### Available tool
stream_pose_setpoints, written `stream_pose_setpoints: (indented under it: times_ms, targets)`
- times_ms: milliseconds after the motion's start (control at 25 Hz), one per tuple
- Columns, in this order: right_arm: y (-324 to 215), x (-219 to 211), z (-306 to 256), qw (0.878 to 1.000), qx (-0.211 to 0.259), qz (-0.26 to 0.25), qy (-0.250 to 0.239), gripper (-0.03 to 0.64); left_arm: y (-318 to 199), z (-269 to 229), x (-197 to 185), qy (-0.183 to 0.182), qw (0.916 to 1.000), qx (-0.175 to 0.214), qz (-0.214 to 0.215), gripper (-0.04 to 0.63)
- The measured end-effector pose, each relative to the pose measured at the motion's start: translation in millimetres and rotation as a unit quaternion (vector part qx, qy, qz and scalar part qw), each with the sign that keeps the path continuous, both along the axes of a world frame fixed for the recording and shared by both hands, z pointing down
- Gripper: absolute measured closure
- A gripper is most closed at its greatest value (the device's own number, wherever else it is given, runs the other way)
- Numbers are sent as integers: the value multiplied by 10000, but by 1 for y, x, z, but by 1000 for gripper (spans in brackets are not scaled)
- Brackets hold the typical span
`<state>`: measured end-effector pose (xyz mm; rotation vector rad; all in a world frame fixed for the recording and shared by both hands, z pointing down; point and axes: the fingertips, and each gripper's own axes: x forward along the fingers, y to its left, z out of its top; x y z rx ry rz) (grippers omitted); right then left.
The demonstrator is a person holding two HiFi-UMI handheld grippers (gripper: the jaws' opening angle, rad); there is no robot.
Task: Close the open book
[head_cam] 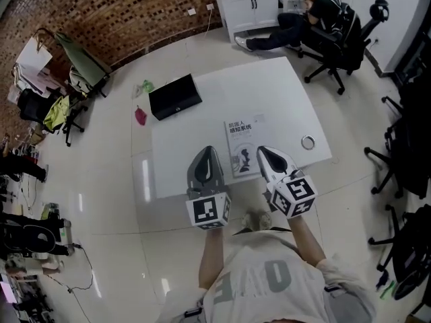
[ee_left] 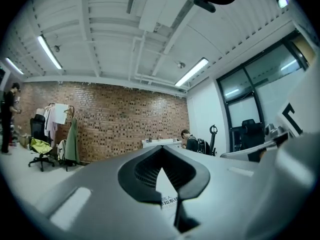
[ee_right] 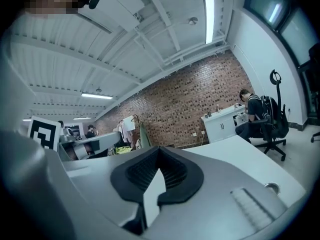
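A book [head_cam: 244, 142] lies closed on the white table [head_cam: 283, 93], cover up, with dark print and a small figure on it. Both grippers are held level above the table's near edge, close to the person's body. My left gripper [head_cam: 206, 152] is just left of the book's near end, its jaws together and nothing between them. My right gripper [head_cam: 262, 153] hovers over the book's near right corner, also shut and empty. In the left gripper view a strip of the book's print [ee_left: 169, 200] shows below the closed gripper [ee_left: 162, 150]. The right gripper view shows its gripper [ee_right: 159, 153] above the table [ee_right: 235, 154].
A flat black case [head_cam: 175, 96] lies at the table's far left corner, and a small metal ring [head_cam: 308, 142] near its right edge. A person sits in an office chair [head_cam: 333, 36] beyond the table. More chairs stand at the right, and clothes and a chair at the left wall.
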<state>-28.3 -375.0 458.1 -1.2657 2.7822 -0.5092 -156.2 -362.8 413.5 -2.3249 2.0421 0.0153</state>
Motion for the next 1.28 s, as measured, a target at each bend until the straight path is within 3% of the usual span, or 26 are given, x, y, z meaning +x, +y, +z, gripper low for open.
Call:
stream_pose_setpoints:
  times_ms: [200,440,680,880,1120,1280]
  targets:
    - [9,-28,11,9999,-123,-37,94,612,15,13,-25,93,9996,114,-235,583]
    - [9,-44,12,9997,-96,17,207,612,19,10,-41,283,9990,286,-183,583]
    - [17,-52,19,9989,-173,220,379,612,24,18,-62,259,9994,173,-129,583]
    - [39,-46,34,9964,-322,326,716,612,35,25,-75,521,9984,148,-177,583]
    - [66,-52,33,9974,-243,174,654,612,67,24,-86,395,9984,158,-379,583]
    - [105,-46,8,9993,-32,240,285,612,107,11,-88,275,9986,271,-372,583]
